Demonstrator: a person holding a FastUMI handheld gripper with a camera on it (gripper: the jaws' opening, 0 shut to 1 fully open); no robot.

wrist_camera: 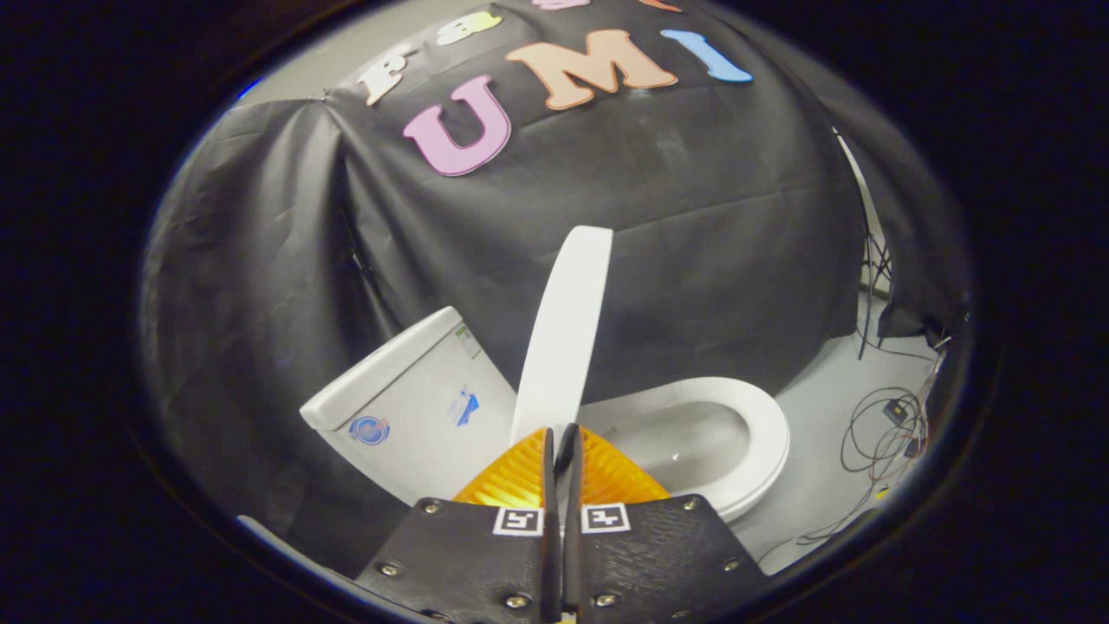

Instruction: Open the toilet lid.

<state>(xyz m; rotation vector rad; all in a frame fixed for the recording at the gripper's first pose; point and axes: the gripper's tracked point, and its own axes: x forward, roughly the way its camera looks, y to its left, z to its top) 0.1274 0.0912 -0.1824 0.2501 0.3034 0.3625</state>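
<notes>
A: Where is the lid (565,321) now?

B: Raised on edge, rising from the rear of the seat (762,425) and standing between the seat and the tank (407,390). It looks close to upright, not leaning on the tank so far as I can tell.

A: And the gripper (559,446)?

B: Its fingers are pressed nearly together, with just a thin slit between them, and their tips sit right at the lid's lower end. Whether they pinch the lid's edge or merely rest against it, I cannot tell.

A: Why there?

B: My guess: near the hinge the lid can be steadied while it tips back toward the tank. The bowl (684,442) beside the lid lies open, so the job looks mostly done.
</notes>
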